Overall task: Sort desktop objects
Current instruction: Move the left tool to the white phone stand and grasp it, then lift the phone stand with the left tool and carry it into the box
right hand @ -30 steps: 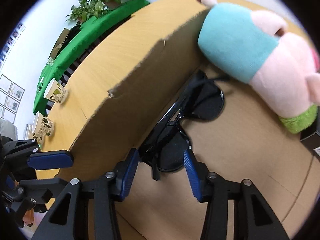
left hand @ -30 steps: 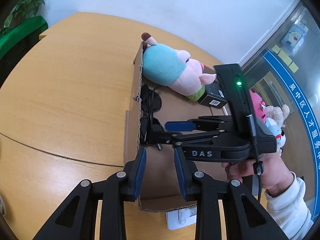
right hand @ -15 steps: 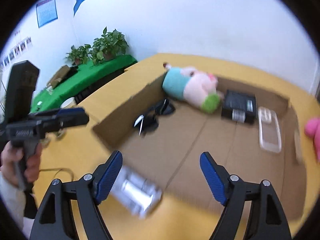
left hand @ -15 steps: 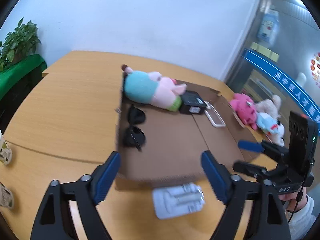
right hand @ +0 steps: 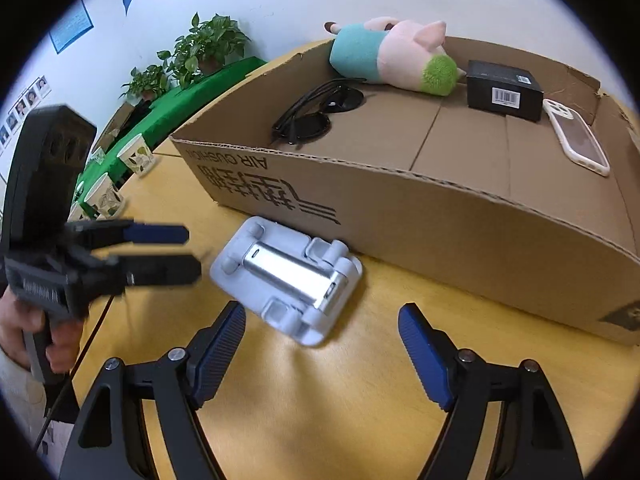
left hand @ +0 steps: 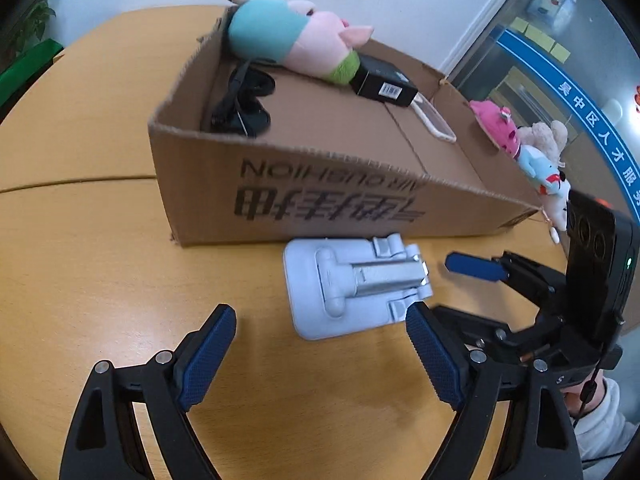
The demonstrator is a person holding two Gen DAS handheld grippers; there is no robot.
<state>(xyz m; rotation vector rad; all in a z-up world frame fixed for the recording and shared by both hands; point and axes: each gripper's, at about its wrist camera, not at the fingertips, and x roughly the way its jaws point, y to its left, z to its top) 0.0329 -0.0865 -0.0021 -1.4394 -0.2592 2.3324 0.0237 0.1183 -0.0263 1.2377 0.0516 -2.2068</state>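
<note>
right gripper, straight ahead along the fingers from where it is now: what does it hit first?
Probably the white phone stand lying on the table, just ahead of the open right gripper, somewhat left of its centerline. If it passes above or beside that, the cardboard box wall comes next. Depth is uncertain.

Left gripper (right hand: 176,256) smeared by motion in the right wrist view, pad edges soft. Right gripper (left hand: 476,268) only partly seen in the left wrist view, lower finger tucked behind the left one's pad. Sunglasses (left hand: 240,104) half sunk behind the cardboard box (left hand: 320,200) wall (one lens barely showing). Phone case (left hand: 434,122) foreshortened to a sliver. Plush toys (left hand: 532,156) beyond the box overlapping, count unclear. Paper cups (right hand: 120,176) small, print unreadable; wall photos too tiny to make out.
</note>
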